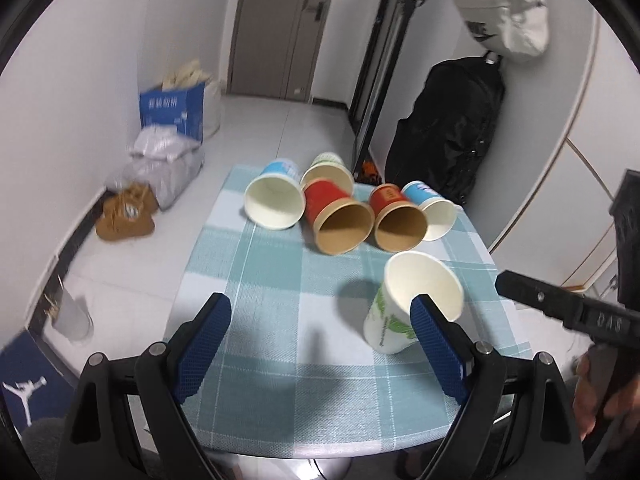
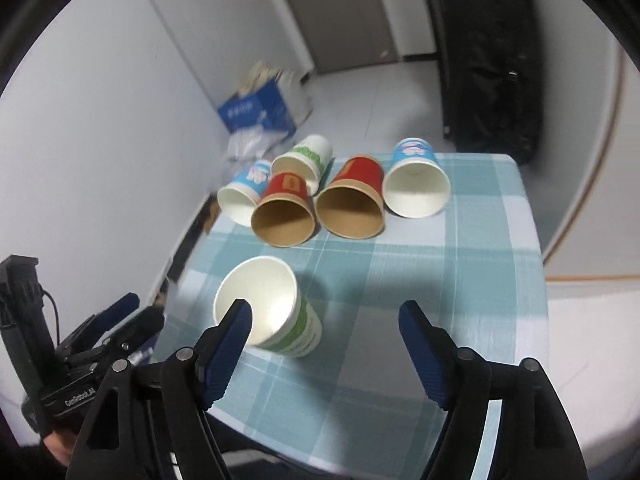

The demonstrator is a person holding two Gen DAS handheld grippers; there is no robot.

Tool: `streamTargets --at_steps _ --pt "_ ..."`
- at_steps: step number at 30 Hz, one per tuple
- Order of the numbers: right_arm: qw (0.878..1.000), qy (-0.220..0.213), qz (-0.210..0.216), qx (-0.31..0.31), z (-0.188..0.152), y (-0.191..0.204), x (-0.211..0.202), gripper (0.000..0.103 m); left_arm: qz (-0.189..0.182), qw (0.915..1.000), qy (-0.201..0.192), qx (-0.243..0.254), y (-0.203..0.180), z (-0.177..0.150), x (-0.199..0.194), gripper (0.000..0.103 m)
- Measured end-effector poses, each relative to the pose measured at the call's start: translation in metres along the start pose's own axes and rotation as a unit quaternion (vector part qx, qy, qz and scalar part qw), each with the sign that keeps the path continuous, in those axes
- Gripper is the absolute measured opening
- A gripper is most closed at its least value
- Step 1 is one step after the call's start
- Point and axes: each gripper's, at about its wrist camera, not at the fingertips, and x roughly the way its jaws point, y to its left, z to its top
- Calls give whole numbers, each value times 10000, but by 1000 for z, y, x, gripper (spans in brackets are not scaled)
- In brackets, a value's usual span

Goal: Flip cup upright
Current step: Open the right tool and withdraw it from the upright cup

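A white cup with green print [image 1: 416, 300] stands upright, mouth up, on the checked tablecloth [image 1: 280, 280]; it also shows in the right wrist view [image 2: 272, 308]. Behind it several cups lie on their sides with mouths toward me: two red ones [image 1: 340, 216] [image 1: 396, 216], two blue-and-white ones [image 1: 276, 196] [image 1: 432, 208] and a white-and-green one [image 1: 328, 168]. My left gripper [image 1: 324, 324] is open and empty, its right finger just in front of the upright cup. My right gripper [image 2: 326, 320] is open and empty, its left finger in front of that cup.
The small table's edges [image 2: 536, 264] drop to a white floor. A blue box [image 1: 172, 112], grey bags [image 1: 164, 160] and a brown bag [image 1: 124, 216] lie left on the floor. A black backpack [image 1: 444, 128] leans at the back right.
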Motion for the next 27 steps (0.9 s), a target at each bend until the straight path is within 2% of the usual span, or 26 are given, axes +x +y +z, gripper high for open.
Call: streamTargets --at_steps 3,6,13,16,22,27 --pt "9988 -470 -68 109 -14 1 -16 76 -5 10000 -60 3 -5 3 -5 88" --pt "9962 -842 -189 151 -25 2 -33 82 63 9999 -160 -9 -8 6 -11 88" --pt "9873 -1566 -152 -242 -44 11 -68 92 252 9985 -424 233 -24 7 -22 88" --pt "9858 -1680 73 50 -50 4 -73 93 176 9981 -511 295 -28 3 -25 88" --pt "9828 -1828 -127 -212 -62 12 -77 93 166 9982 -531 242 -30 -4 -23 88" --pt "9833 -1809 -182 21 -68 3 -75 94 159 9979 -592 204 -32 -5 -26 88"
